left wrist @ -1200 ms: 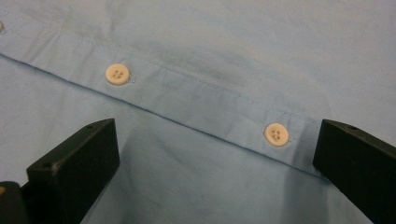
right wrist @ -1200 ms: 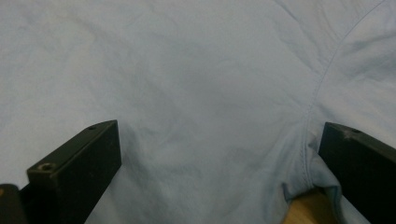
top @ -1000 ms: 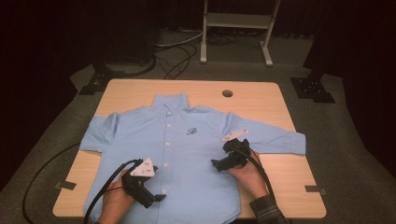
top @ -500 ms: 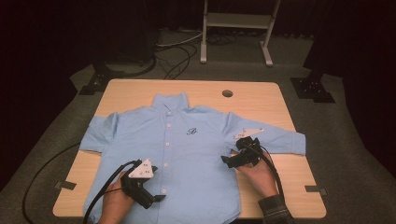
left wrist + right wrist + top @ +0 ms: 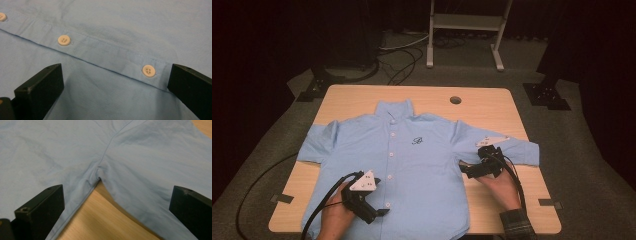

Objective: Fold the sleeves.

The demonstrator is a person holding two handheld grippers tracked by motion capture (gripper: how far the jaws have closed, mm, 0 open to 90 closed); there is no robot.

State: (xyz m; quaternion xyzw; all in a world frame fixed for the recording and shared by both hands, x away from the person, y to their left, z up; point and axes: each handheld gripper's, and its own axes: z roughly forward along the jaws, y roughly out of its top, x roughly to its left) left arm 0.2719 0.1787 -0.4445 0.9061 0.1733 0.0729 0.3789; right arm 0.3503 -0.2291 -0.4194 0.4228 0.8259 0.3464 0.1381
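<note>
A light blue shirt lies flat and face up on the wooden bench, collar toward the far edge, both short sleeves spread out to the sides. It covers most of the bench top, and its hem reaches the near edge.

My left gripper sits low over the shirt's lower front, just left of the button strip. Its jaws stand wide apart with nothing between them but cloth lying flat. In the left gripper view 3 white buttons run along the strip, and the nearest one lies close to the jaw on that view's right side.

My right gripper hovers at the shirt's armpit on my right, where the sleeve meets the body. Its jaws are also spread wide and hold nothing. In the right gripper view the seam corner lies between them, with a wedge of bare bench showing beneath it.
</note>
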